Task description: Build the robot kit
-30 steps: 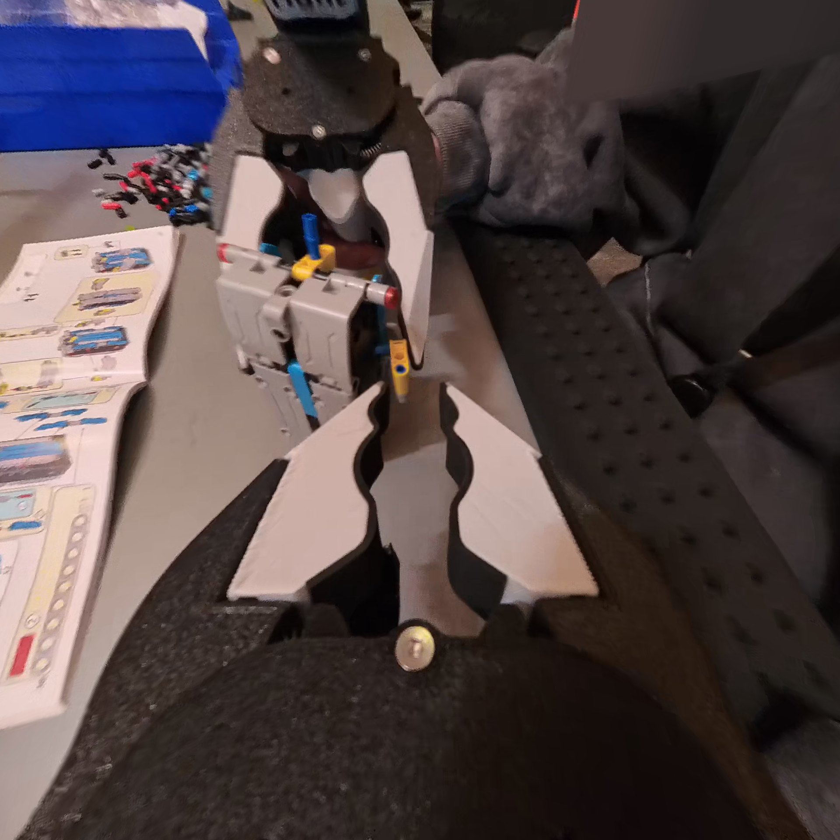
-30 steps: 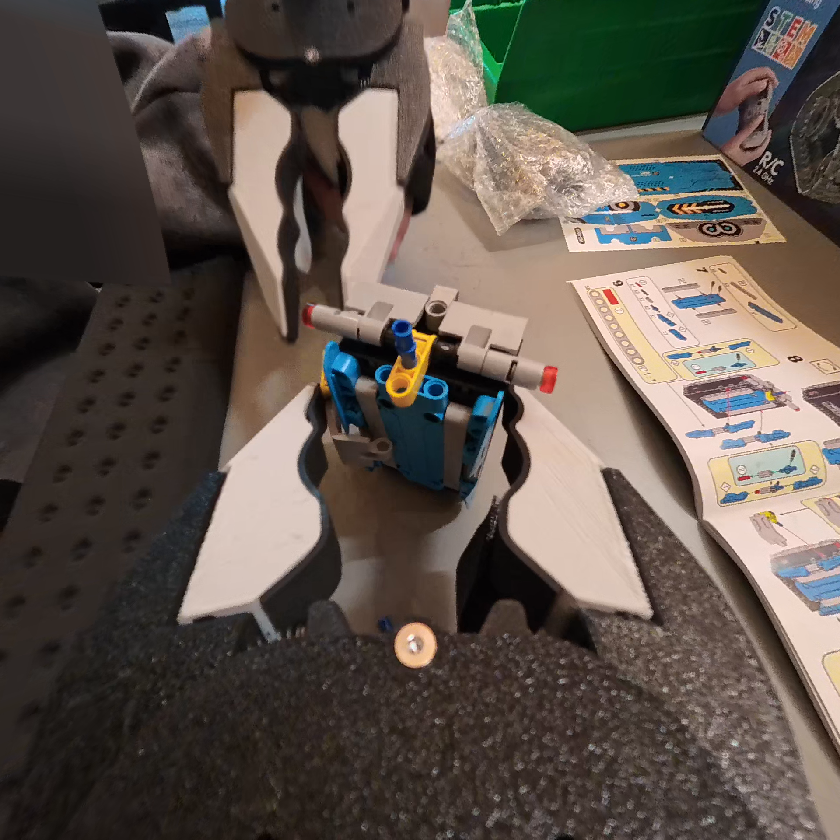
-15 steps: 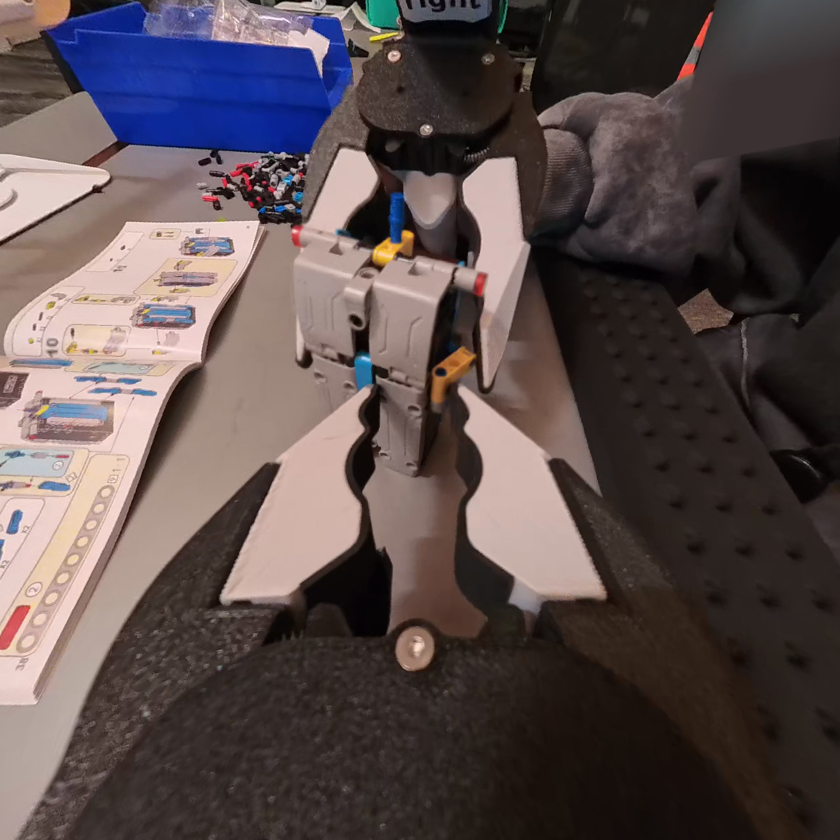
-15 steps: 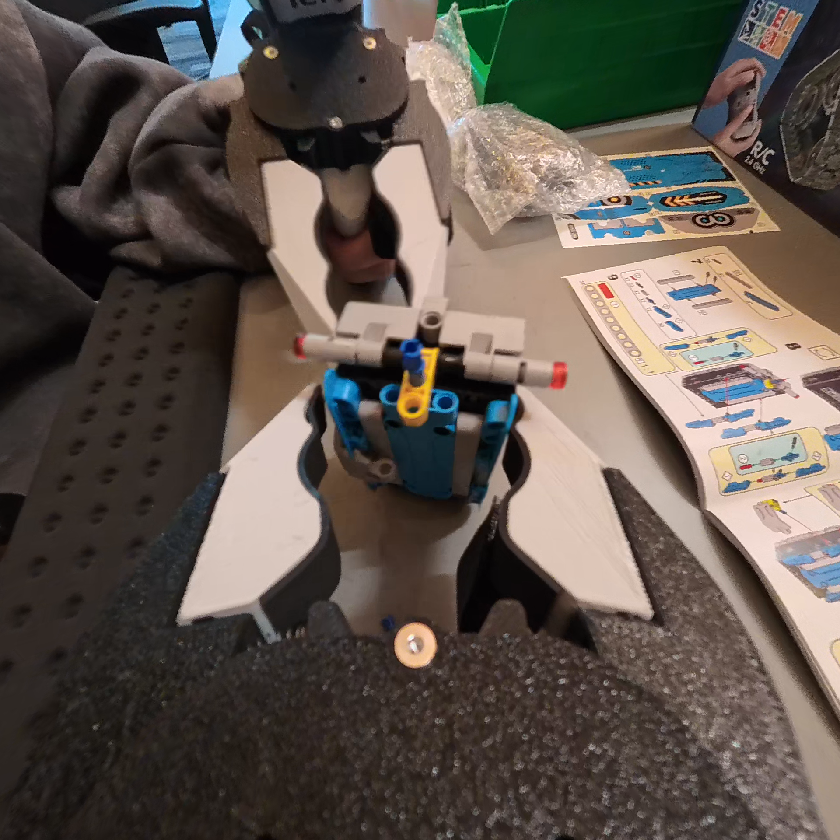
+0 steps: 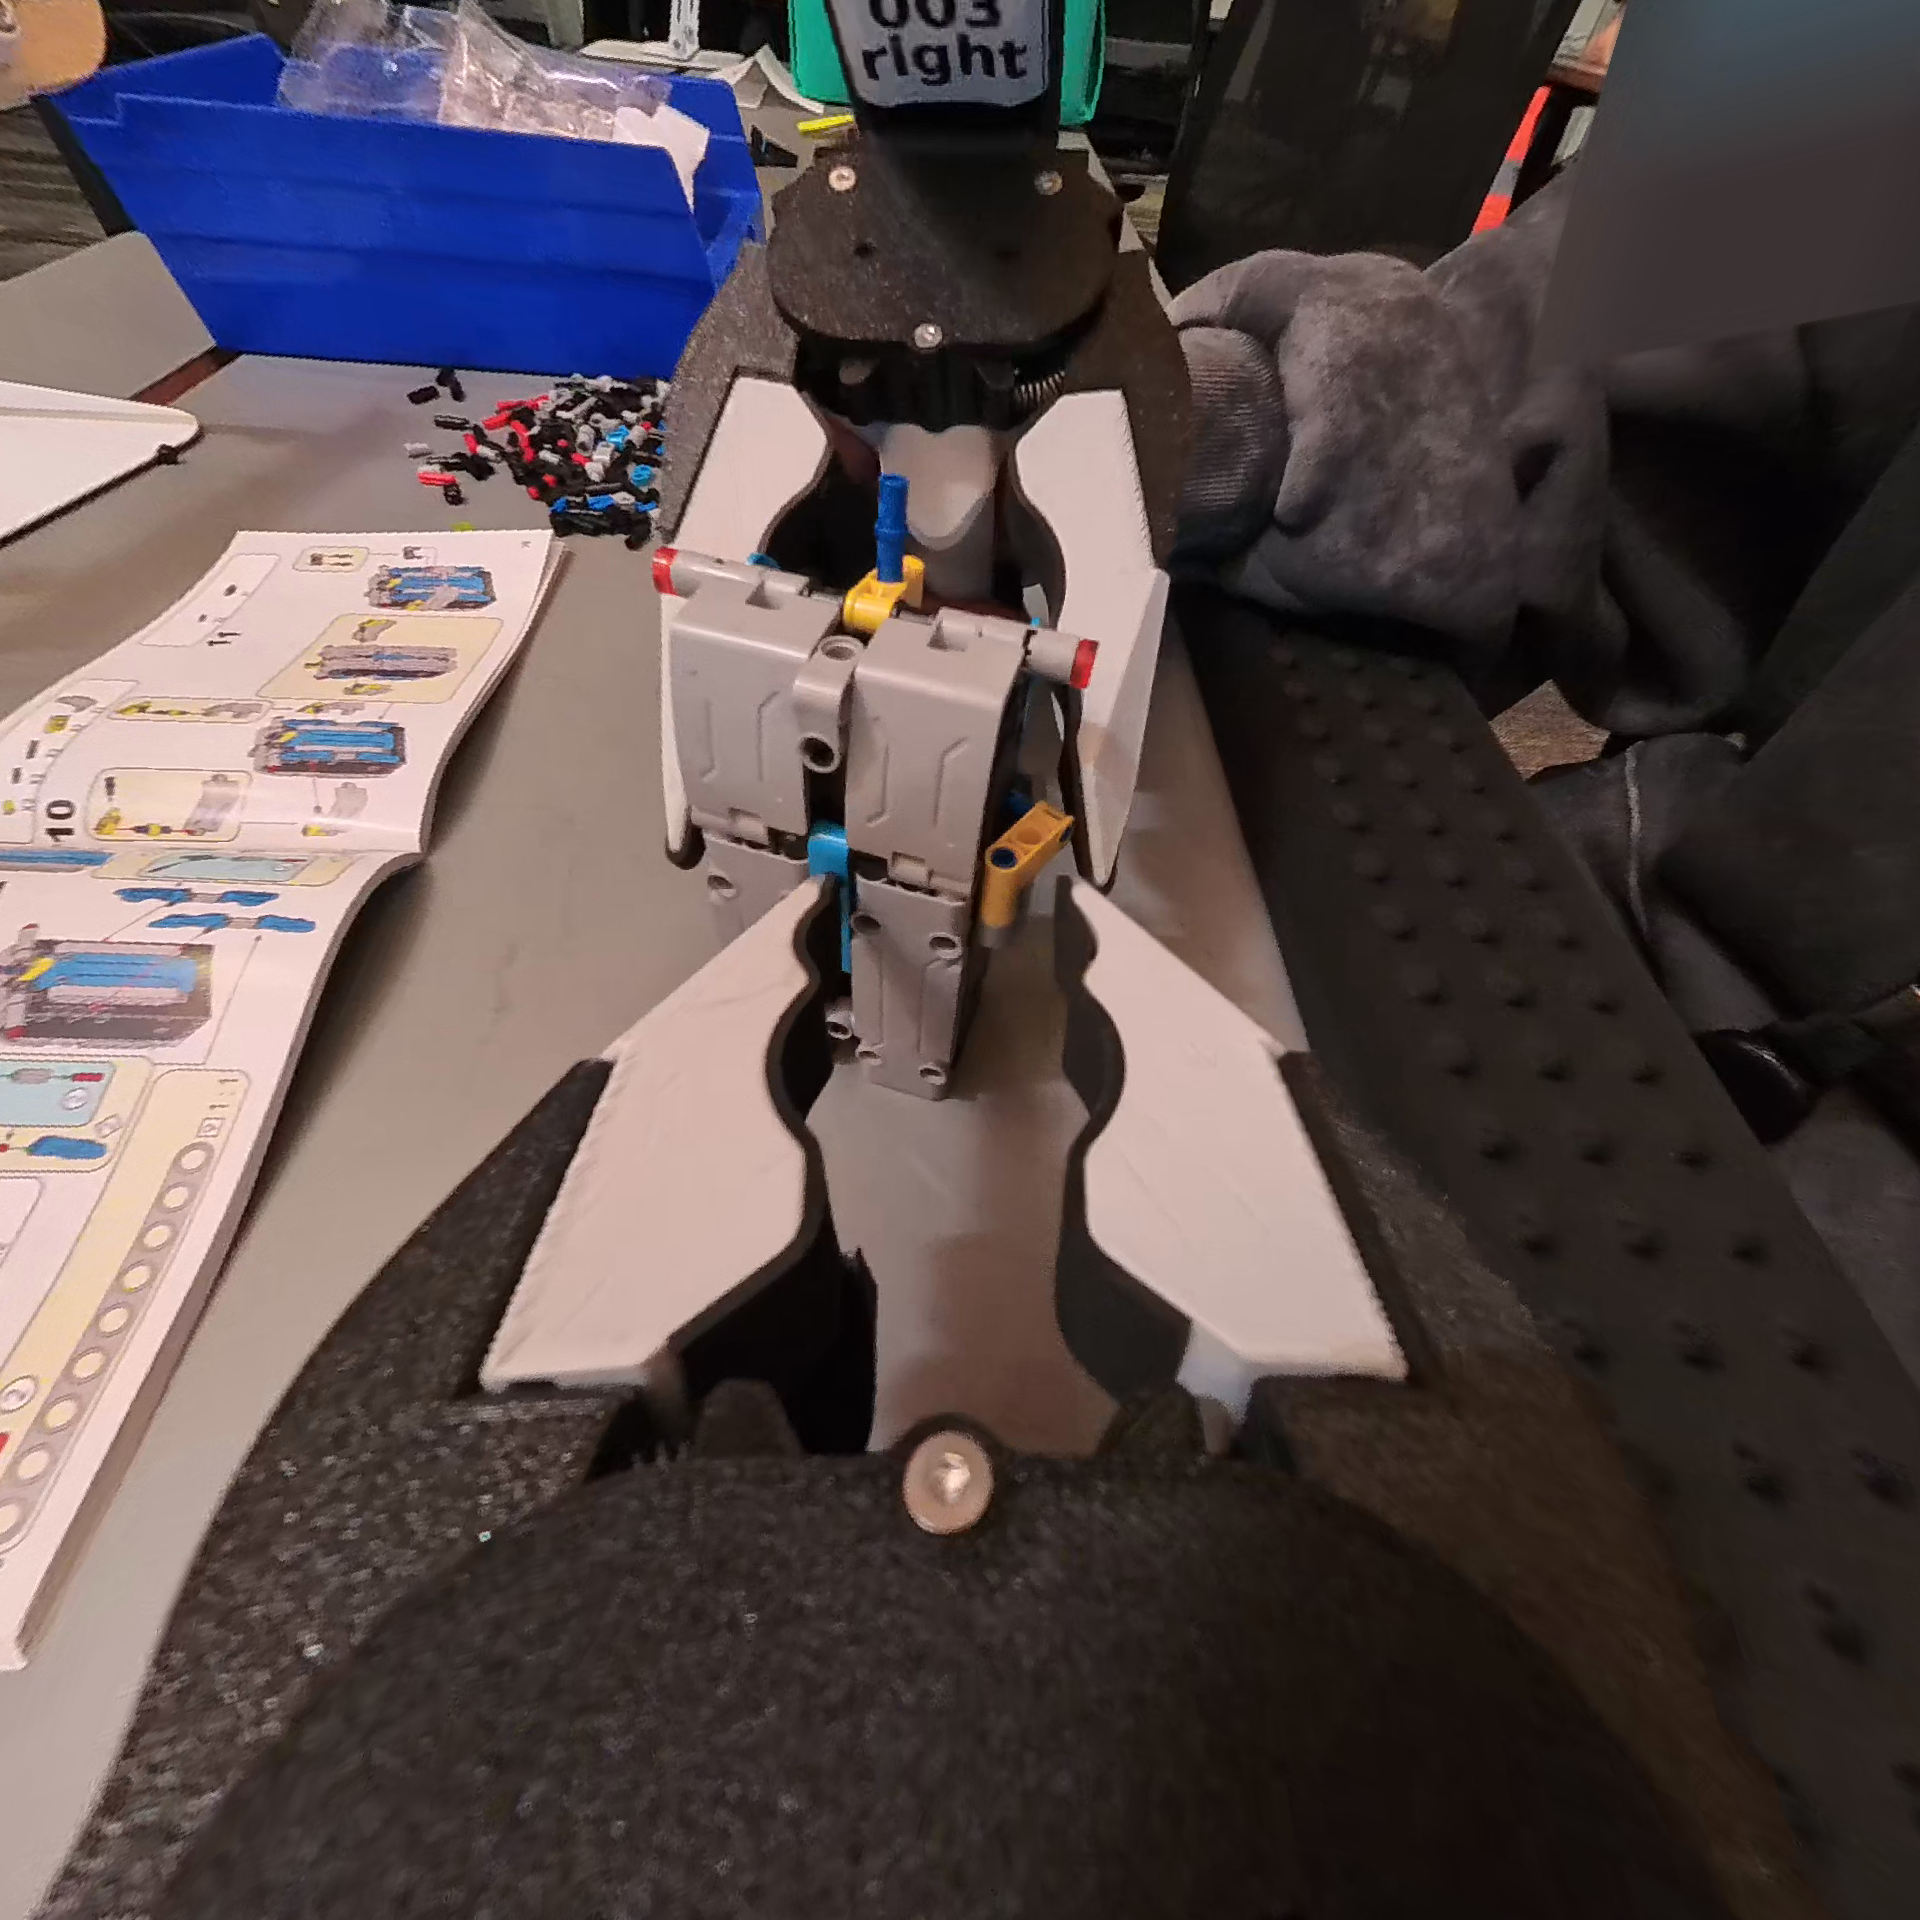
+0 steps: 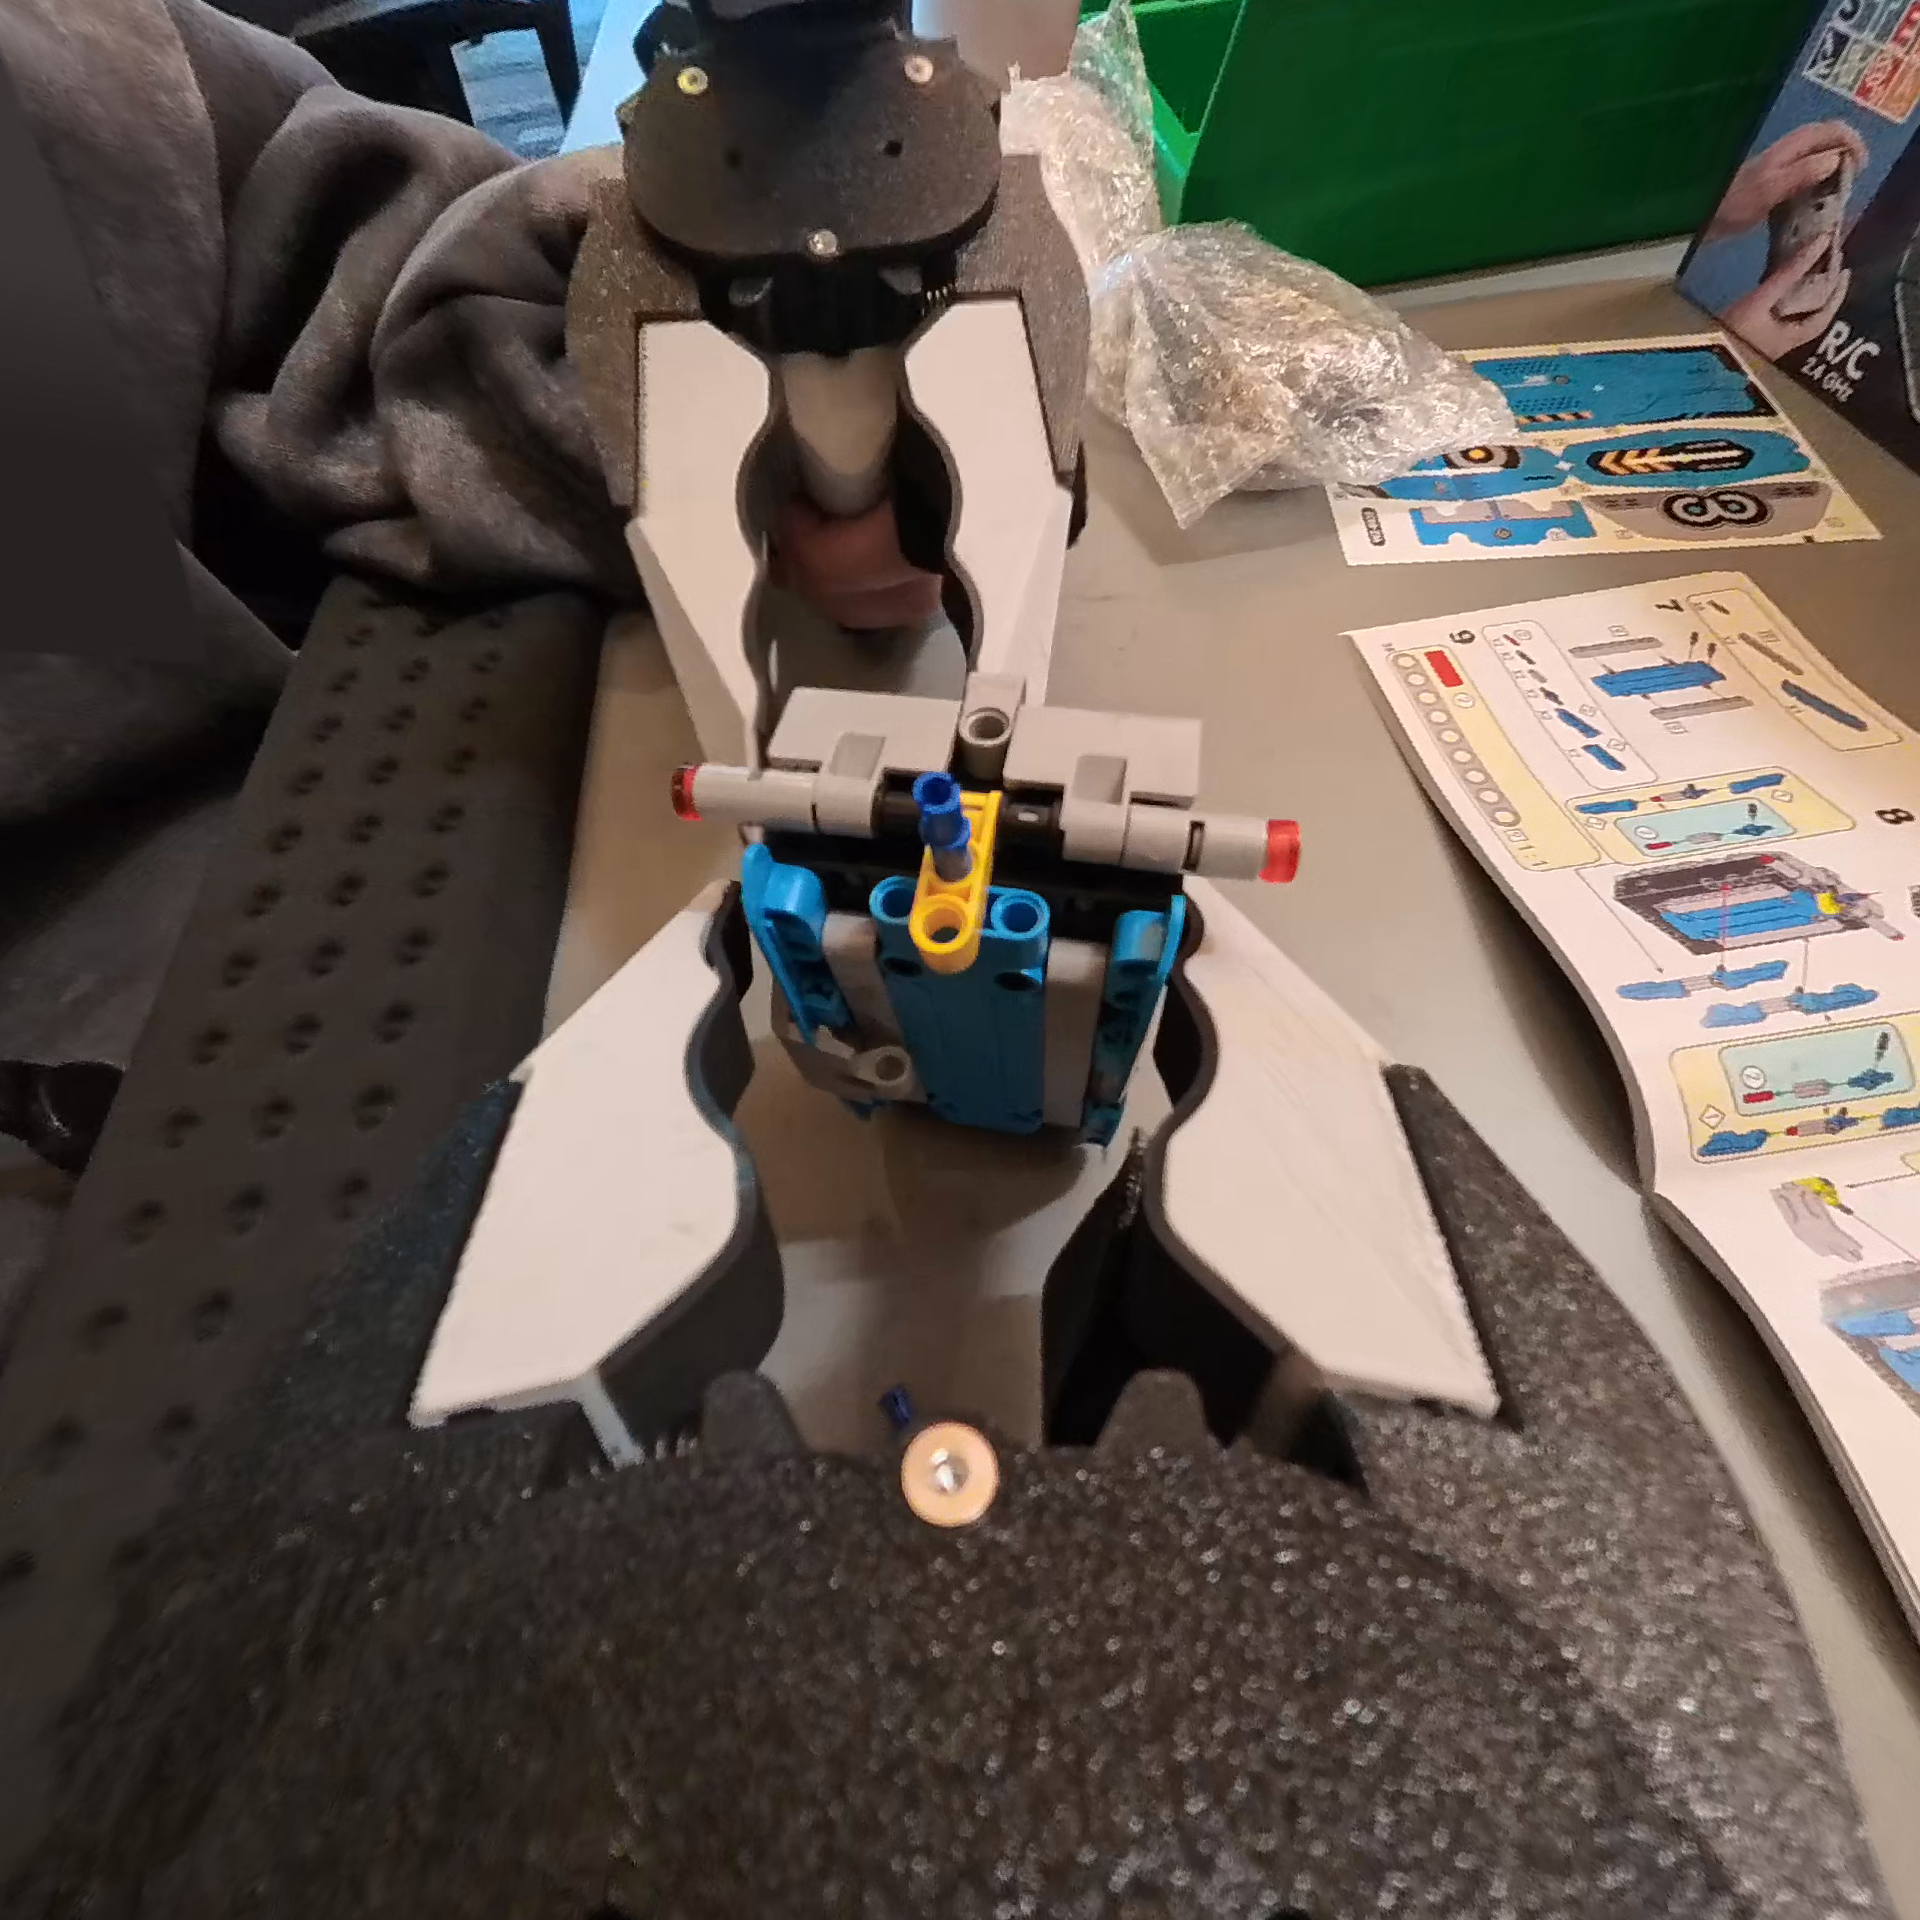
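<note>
Brick-built model, grey on one face and blue on the other, stands upright on the grey counter between the two tongs, a grey axle with red tips across its top and a yellow connector with a blue pin poking up at the middle. Right tongs clasp the model's blue side, their pale fingers pressed to its flanks. Left tongs face it from the grey side, partly spread; the left fingertip touches the model's lower part while the right one stands just beside a second yellow connector, so I cannot tell whether they grip it. An open instruction booklet lies flat on the counter beside the model. Farther back sit a scatter of small loose pieces and a blue bin. From the other side I see a crumpled clear bag, a sticker sheet, a green bin and a grey sleeve.
</note>
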Demonstrator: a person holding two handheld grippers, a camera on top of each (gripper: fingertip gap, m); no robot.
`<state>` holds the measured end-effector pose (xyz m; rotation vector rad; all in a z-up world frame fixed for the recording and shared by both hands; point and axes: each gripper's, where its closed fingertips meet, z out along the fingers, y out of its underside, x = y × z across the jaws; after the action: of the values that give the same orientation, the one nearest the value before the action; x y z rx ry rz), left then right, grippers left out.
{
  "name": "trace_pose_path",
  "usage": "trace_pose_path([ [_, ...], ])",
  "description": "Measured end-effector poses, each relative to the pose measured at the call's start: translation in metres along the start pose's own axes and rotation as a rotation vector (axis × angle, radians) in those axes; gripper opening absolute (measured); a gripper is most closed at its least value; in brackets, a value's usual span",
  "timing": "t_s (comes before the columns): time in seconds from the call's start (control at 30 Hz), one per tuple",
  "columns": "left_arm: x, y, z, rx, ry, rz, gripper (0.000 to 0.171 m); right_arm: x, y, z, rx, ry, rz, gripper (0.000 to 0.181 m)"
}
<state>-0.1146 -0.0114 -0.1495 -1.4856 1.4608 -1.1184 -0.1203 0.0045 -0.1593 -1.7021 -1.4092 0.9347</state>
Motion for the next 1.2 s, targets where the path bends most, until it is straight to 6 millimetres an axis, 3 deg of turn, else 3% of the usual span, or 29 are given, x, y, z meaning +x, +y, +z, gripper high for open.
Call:
trace_pose_path([
  [0.13, -0.003, 0.000, -0.004, -0.033, -0.042, 0.053, 0.046, 0.001, 0.000, -0.001, -0.004, -0.006, 0.006, 0.080],
  [0.27, 0.010, -0.017, -0.027, -0.010, -0.018, 0.156, 0.018, 0.000, 0.001, -0.001, -0.010, -0.004, -0.009, 0.080],
  [0.4, 0.023, -0.004, -0.013, -0.077, 0.025, 0.150, 0.022, 0.000, 0.001, -0.001, 0.002, -0.017, -0.016, 0.080],
  [0.5, 0.019, 0.003, -0.007, -0.096, 0.019, 0.116, 0.027, 0.000, 0.000, -0.001, 0.005, -0.021, -0.006, 0.080],
  [0.73, 0.028, 0.003, -0.002, -0.082, 0.066, 0.095, 0.023, 0.001, 0.002, -0.003, 0.007, -0.027, -0.002, 0.080],
  [0.87, 0.019, 0.006, 0.000, -0.097, 0.015, 0.093, 0.026, 0.005, 0.002, -0.005, 0.007, -0.005, -0.017, 0.080],
  [1.2, 0.020, 0.004, 0.003, -0.065, 0.030, 0.062, 0.025, 0.007, 0.001, -0.006, 0.009, -0.013, 0.007, 0.079],
])
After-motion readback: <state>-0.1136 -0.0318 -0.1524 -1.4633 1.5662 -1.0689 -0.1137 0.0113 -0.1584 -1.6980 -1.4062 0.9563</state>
